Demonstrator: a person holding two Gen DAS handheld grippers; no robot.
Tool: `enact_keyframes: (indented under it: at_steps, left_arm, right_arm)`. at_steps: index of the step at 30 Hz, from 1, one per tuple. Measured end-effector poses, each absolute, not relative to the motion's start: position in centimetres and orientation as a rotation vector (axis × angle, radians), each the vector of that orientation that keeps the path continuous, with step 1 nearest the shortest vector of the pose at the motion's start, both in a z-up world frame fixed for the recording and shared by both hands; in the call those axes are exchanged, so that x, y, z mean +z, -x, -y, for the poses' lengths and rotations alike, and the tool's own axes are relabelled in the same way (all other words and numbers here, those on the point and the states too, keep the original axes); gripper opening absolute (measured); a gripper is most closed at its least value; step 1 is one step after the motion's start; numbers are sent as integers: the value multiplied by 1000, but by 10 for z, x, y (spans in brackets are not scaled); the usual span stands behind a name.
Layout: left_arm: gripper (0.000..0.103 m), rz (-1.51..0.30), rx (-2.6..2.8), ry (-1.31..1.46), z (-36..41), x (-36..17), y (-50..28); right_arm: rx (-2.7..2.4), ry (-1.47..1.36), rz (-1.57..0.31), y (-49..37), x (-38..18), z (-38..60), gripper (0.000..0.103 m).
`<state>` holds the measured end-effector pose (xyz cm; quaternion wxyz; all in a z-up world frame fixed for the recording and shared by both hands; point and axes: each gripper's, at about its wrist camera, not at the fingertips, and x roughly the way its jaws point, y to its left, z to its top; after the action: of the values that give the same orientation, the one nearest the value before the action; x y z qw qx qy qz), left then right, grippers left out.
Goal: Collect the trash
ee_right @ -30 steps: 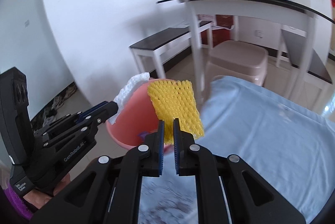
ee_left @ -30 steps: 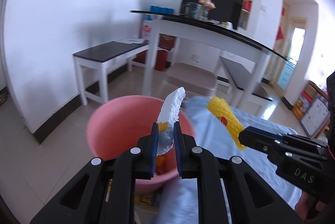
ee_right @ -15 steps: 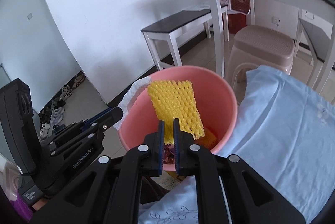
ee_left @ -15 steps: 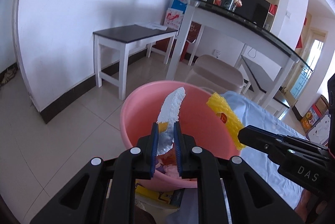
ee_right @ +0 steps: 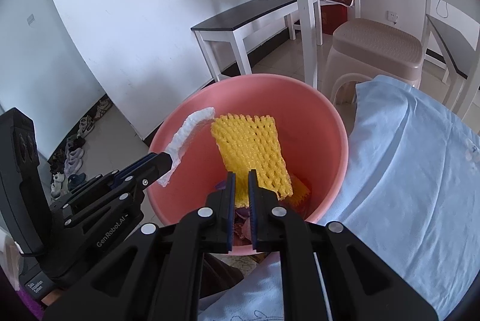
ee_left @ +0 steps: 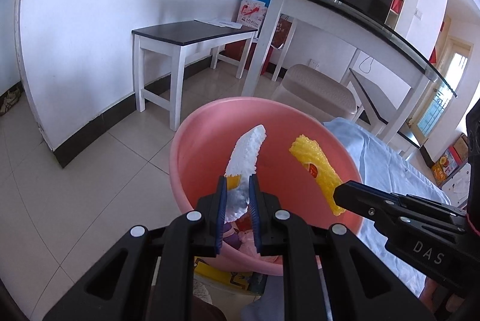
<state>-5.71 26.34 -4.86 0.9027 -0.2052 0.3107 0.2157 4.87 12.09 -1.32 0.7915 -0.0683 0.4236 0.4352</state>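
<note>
Left wrist view shows the left gripper [ee_left: 237, 186] clamped on white foam net [ee_left: 244, 152] and the right gripper [ee_right: 241, 180] clamped on yellow foam net [ee_right: 252, 146], both over the pink basin [ee_right: 336, 122]. Such light nets may stick to the pads or drift past the rim at release.

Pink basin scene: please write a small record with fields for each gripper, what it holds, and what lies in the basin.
left gripper: shut on white foam net, over the basin
right gripper: shut on yellow foam net, over the basin
pink basin: on tiled floor, beside blue cloth
basin contents: some scraps at the bottom, kind unclear
</note>
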Motion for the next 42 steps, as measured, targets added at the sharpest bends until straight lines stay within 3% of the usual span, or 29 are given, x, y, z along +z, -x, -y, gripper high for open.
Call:
enact_keyframes:
  at_steps: [10, 14, 16, 25, 31, 34, 42]
  left_arm:
    - [15, -659, 451, 428, -266, -52, 51]
    - [15, -657, 451, 424, -265, -52, 51]
    - [19, -659, 453, 424, -264, -52, 51]
    - [34, -651, 456, 403, -258, -47, 53]
    - [40, -641, 463, 378, -248, -39, 57]
    - [42, -638, 462, 369, -243, -35, 59]
    - [46, -632, 456, 333, -225, -26, 64]
  right_arm:
    - [924, 166, -925, -49, -18, -126, 11]
    - [919, 158, -928, -51, -20, -124, 18]
    - [918, 157, -922, -52, -19, -123, 23]
    - [920, 160, -898, -48, -15, -115, 23]
    - [916, 172, -863, -41, -8, -103, 24]
    - [916, 173, -842, -36, -4, -94, 35]
    - [902, 181, -806, -24, 3, -75, 36]
